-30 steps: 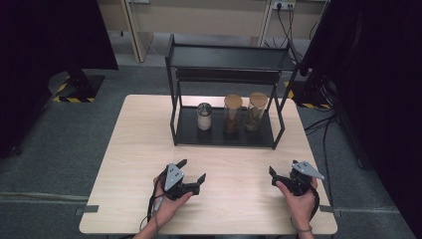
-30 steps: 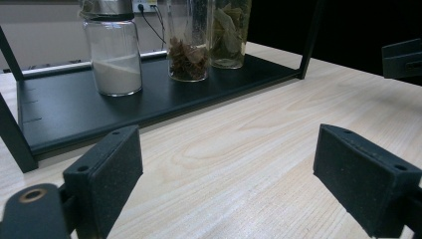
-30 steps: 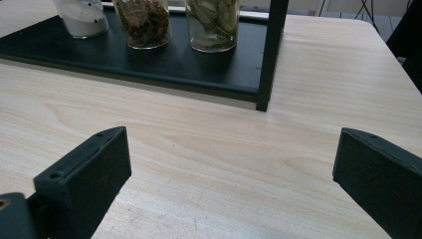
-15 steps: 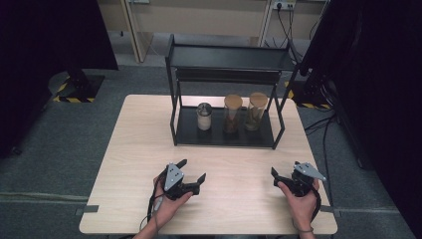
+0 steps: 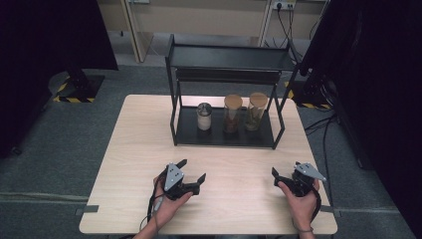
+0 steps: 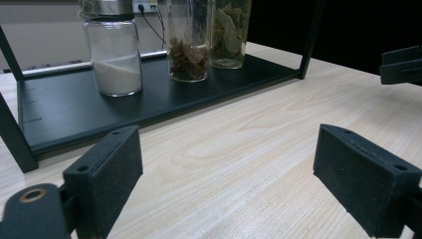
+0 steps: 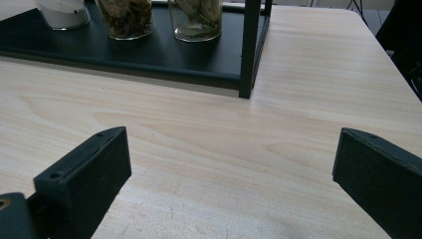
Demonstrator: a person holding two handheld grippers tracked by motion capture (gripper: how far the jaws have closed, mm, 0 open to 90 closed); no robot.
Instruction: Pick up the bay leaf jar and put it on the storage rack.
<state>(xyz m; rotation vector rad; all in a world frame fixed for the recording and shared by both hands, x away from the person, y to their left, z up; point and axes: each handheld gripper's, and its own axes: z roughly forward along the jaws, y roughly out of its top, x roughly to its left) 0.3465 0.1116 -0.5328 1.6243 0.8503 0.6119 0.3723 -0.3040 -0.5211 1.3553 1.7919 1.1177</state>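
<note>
Three jars (image 5: 230, 113) standing on the black rack's (image 5: 224, 134) lower shelf, well beyond left hand-held gripper (image 5: 191, 171) and right hand-held gripper (image 5: 281, 175), both resting spread wide, gripping nothing

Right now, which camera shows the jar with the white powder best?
The left gripper view: the white-powder jar stands close and sharp on the rack's bottom shelf, powder level plain through the glass. The high view shows it small, leftmost of three jars. The right gripper view catches just its base at the top edge.
</note>
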